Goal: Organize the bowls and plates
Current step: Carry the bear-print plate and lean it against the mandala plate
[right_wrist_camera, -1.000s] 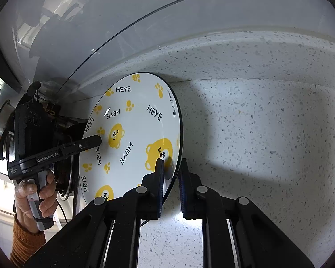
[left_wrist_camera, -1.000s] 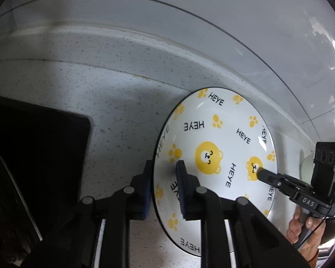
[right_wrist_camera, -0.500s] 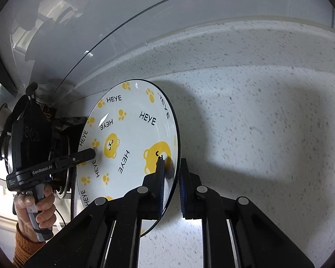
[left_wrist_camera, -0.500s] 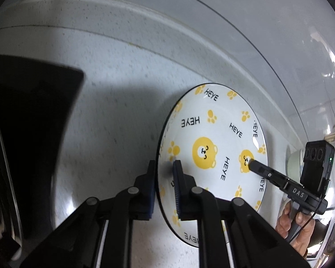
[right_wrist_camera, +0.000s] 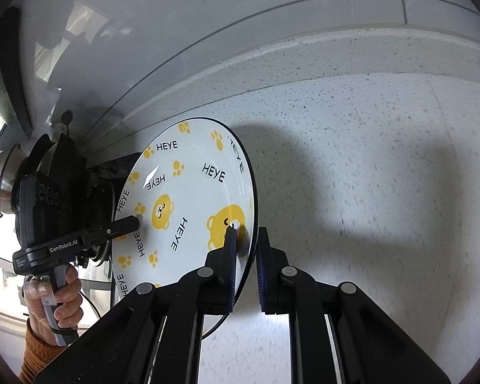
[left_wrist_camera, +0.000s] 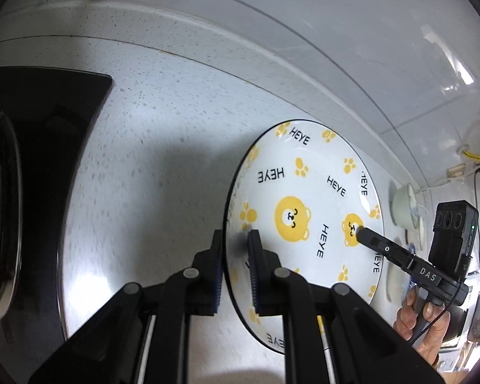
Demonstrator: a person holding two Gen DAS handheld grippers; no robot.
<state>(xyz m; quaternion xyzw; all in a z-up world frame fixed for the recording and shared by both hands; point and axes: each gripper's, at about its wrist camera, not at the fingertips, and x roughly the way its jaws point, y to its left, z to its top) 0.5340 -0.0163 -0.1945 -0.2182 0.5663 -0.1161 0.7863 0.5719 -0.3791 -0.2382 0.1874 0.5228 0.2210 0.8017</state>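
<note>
A pale speckled stone desk [right_wrist_camera: 368, 166] runs under me to a raised lip at its back edge, with glossy grey wall tiles [left_wrist_camera: 304, 32] above it. Toward the desk's left end a black cooktop [left_wrist_camera: 48, 147] is set into the stone.

I hold one plate [left_wrist_camera: 304, 192] — white, dark-rimmed, printed with yellow bears, paw prints and the word HEYE — tipped up steeply on edge, its face turned toward the left wrist camera. It casts a broad shadow on the stone behind it; whether its lower rim touches the desk I cannot tell.

My left claw [left_wrist_camera: 235, 249] pinches the plate's near rim, one pad behind the plate and the other pressed on its printed face beside the big centre bear. My right claw [right_wrist_camera: 244, 249] clamps the opposite rim the same way, one finger lying on the printed face over a bear near that edge and the other behind the rim. In each wrist view the other claw shows across the plate, with my hand [right_wrist_camera: 57, 300] wrapped round its grip and an orange knitted cuff [right_wrist_camera: 38, 352] at the wrist.

Beyond the plate toward the desk's right end stand a pale green cup-like thing [left_wrist_camera: 403, 204] and, lower, something white with blue marks [left_wrist_camera: 396, 284], too blurred to name. A steel pot [right_wrist_camera: 9, 185] sits past the cooktop side.
</note>
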